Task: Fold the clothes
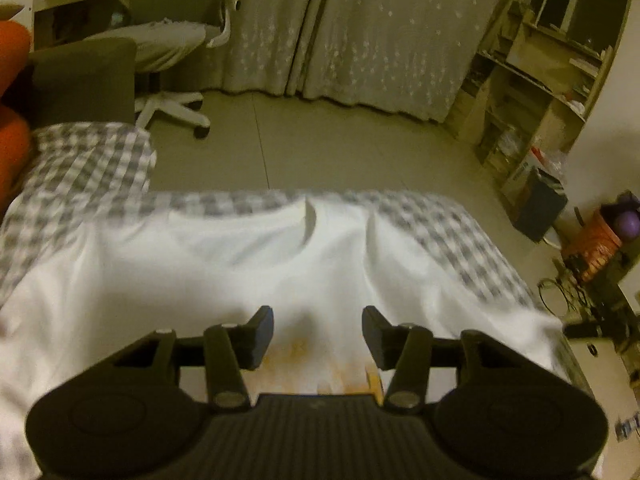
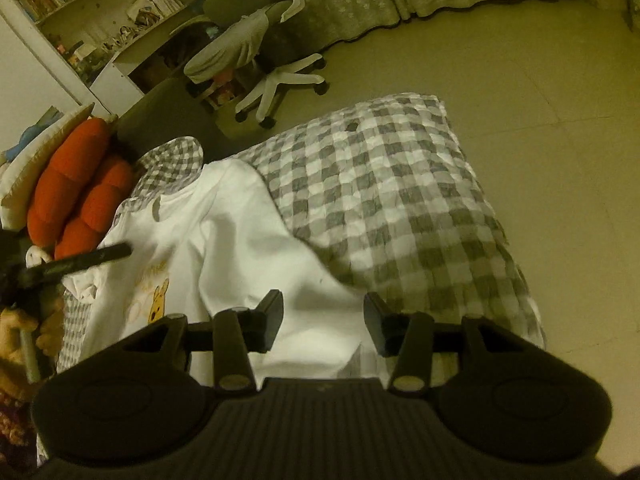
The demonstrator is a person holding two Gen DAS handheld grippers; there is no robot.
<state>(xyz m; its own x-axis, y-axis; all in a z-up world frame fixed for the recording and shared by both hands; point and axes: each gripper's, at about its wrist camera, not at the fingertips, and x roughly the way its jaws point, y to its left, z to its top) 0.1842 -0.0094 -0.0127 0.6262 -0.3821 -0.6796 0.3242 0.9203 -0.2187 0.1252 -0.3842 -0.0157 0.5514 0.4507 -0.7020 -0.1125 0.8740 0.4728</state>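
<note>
Two hand-held grippers are at work, and we start with the left hand-held gripper [image 1: 318, 334]: its black jaws stand apart with nothing between them, hovering above a white cotton T-shirt [image 1: 208, 264] printed with a yellow cartoon bear. From the left wrist view we see faint orange print just below the jaws, and beyond them the round neckline.

Our right hand-held gripper [image 2: 323, 322] also has its jaws apart and empty, poised over the shirt's lower right part, near where the cloth meets the grey-and-white checked quilt [image 2: 384, 200] covering the bed. In the right wrist view, one black finger of the left tool shows at the far left, above the shirt, with a person's hand [image 2: 24, 332] on its handle.

The shirt lies face up on the quilt, mostly spread out, though rumpled, with one side edge rolled over on itself. We judge the folding is at its start: no clean fold is visible, and sleeves, sides and hem all remain to be folded.

Further out, two orange bolster cushions [image 2: 76, 196] rest at the bed's head, and a white swivel office chair [image 2: 276, 80] stands on the pale tiled floor [image 2: 540, 100] before patterned curtains [image 1: 360, 32].
</note>
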